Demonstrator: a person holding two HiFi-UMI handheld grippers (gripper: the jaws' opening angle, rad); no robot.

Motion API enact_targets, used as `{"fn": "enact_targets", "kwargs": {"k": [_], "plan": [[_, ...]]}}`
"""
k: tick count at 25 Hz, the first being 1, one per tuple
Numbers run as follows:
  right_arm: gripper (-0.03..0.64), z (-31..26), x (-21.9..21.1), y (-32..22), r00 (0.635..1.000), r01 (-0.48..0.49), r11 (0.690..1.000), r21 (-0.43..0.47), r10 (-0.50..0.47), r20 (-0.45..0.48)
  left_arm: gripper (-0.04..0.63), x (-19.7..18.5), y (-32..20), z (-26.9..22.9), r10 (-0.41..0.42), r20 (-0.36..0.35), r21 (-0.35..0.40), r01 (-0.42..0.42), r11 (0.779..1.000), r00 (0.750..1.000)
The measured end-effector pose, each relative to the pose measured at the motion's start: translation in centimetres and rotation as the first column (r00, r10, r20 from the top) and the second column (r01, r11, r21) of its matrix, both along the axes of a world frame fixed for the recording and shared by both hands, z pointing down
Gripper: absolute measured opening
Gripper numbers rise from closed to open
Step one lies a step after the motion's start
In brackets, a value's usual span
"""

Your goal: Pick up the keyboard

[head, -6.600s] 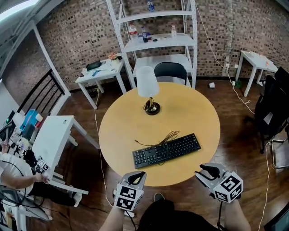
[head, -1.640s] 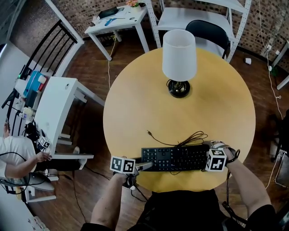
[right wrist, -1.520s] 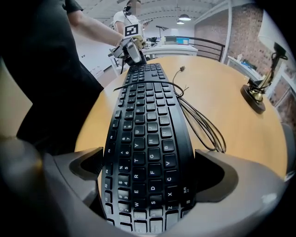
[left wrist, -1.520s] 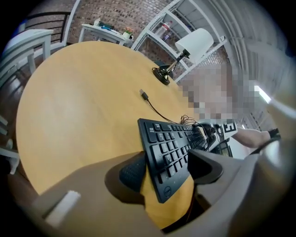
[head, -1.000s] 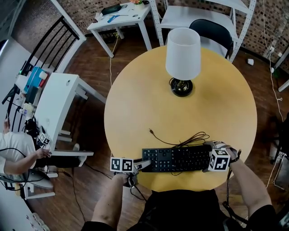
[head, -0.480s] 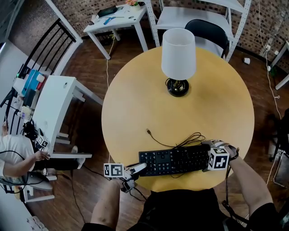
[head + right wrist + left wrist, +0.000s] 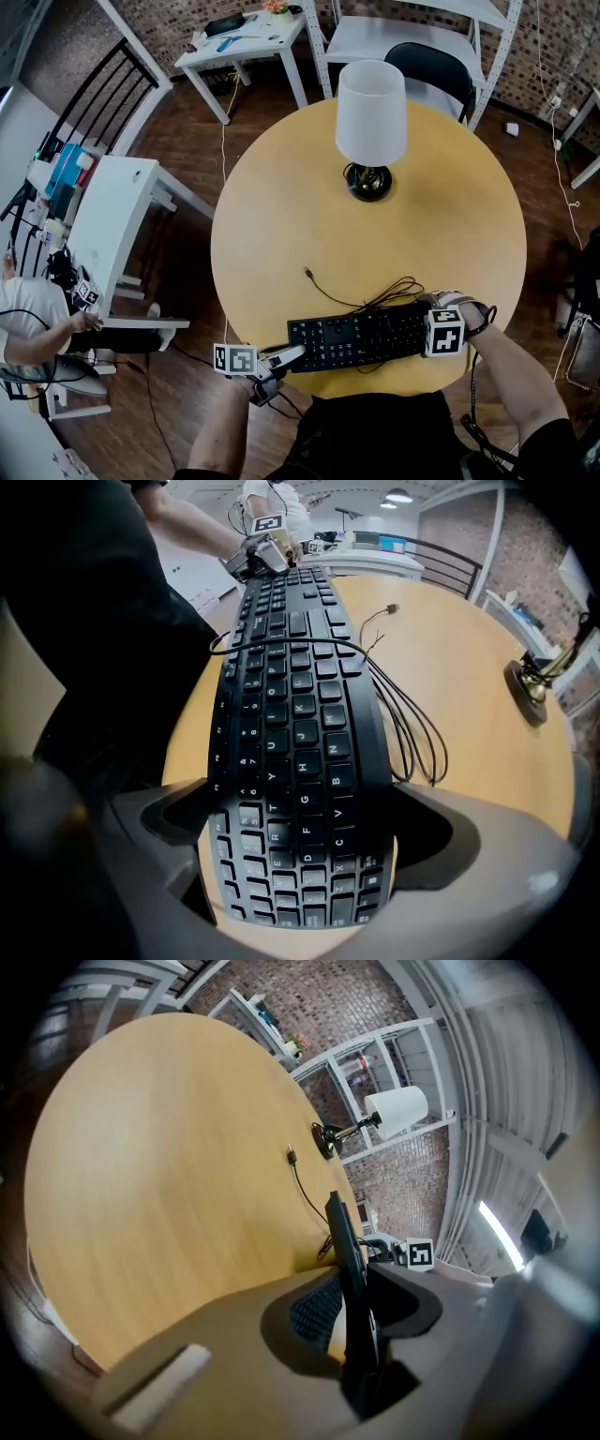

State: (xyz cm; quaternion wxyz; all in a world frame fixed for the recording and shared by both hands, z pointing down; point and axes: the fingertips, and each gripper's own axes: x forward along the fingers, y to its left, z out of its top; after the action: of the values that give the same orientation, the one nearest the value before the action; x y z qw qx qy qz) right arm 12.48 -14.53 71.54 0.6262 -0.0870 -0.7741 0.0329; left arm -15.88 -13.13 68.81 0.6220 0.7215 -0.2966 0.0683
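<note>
Currently, at the near edge of the table [image 7: 281, 187], the keyboard [image 7: 361, 336] is being clamped at its left end by the left gripper [image 7: 292, 353], whose jaws have just been closing, and at its right end by the right gripper [image 7: 424, 322]. Both ends are best raised together, level, with the cable [image 7: 375, 298] trailing free.

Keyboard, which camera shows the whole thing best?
The head view: nearly the whole keyboard shows, keys up. The right gripper view shows its keys close but stretched, far end small. The left gripper view shows it edge-on, a thin dark strip.
</note>
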Motion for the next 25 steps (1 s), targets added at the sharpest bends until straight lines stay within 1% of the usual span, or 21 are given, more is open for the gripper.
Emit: {"fn": "enact_targets", "kwargs": {"k": [2, 4, 6, 10, 15, 20, 25], "plan": [[0.592, -0.4, 0.3, 0.0, 1.0, -0.005, 1.0, 0.002, 0.005, -0.004, 0.411, 0.3, -0.1, -0.7, 0.011, 0.01, 0.013, -0.011, 1.0, 1.0], [0.586, -0.5, 0.7, 0.2, 1.0, -0.009, 1.0, -0.006, 0.008, -0.019, 0.411, 0.6, -0.2, -0.7, 0.031, 0.039, 0.009, -0.031, 0.999, 0.999], [0.586, -0.2, 1.0, 0.2, 1.0, -0.012, 1.0, 0.003, 0.012, -0.016, 0.414, 0.8, -0.1, -0.5, 0.04, 0.058, 0.004, -0.04, 0.999, 0.998], [0.585, -0.4, 1.1, 0.7, 1.0, -0.027, 0.999, 0.024, 0.027, 0.001, 0.413, 0.9, -0.1, -1.0, 0.036, 0.049, 0.023, -0.037, 0.999, 0.998], [0.582, -0.5, 1.9, 1.5, 0.999, -0.043, 0.999, 0.033, 0.043, 0.001, 0.413, 1.7, 0.3, -1.4, 0.067, 0.064, 0.02, -0.069, 0.997, 0.996], [0.581, -1.4, 2.8, 2.1, 0.998, -0.068, 0.997, 0.041, 0.068, 0.013, 0.413, 2.5, 0.1, -2.9, 0.104, 0.095, 0.034, -0.108, 0.994, 0.99], [0.581, -4.1, 3.6, 1.9, 0.997, -0.08, 0.995, 0.062, 0.08, 0.017, 0.414, 3.3, -0.4, -5.7, 0.115, 0.121, 0.065, -0.123, 0.99, 0.986]]}}
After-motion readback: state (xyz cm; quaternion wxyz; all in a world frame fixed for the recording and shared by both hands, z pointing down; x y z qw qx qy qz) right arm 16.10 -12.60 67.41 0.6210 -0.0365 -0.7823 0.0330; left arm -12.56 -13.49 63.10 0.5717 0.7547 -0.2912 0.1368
